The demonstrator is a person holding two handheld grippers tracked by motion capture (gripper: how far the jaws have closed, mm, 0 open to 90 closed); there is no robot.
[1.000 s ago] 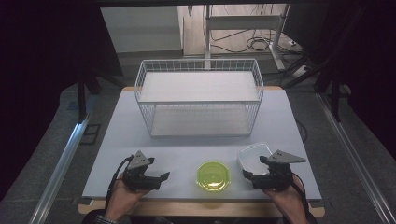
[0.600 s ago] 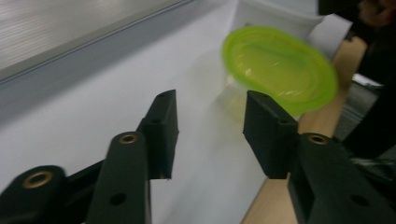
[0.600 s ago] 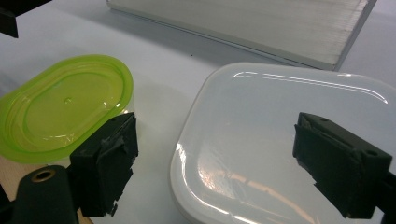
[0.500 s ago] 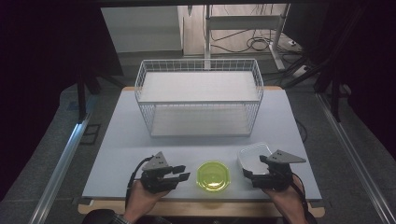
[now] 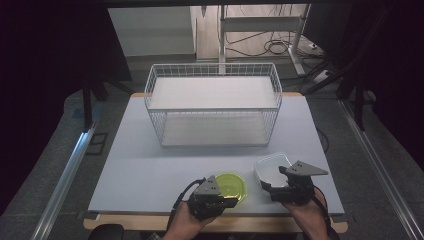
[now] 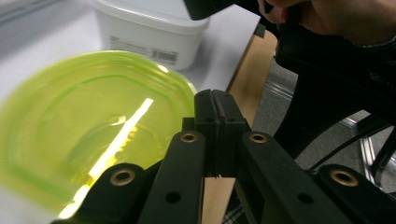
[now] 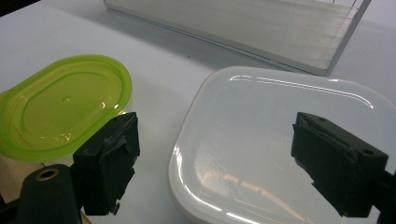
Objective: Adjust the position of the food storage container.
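Lime-green plastic marks the oval container (image 5: 230, 186), lid on, which rests on the pale table (image 5: 150, 165) near its front edge, between the two hand-held grippers. The left gripper (image 5: 224, 202) sits at the container's near rim; in the left gripper view its jaws have just been closing and now meet flush, with nothing between them, the tips beside the green lid (image 6: 88, 135) rather than on it. Closed tips of this kind probably serve to nudge or steady the container, not to lift it. The right gripper (image 5: 274, 181) hangs over the white tub (image 5: 271, 167), which stands just beside the green container on the person's right. In the right gripper view its jaws are spread wide to either side of the tub's glossy lid (image 7: 280, 140), one pad (image 7: 109, 158) in the gap between the two containers and the other over the tub's far part; whether the pads press the tub cannot be told, though the straddling pose suits a grasp across its width. Farther back, well apart from both containers, a white wire basket (image 5: 212, 102) stands open-topped, a likely destination.
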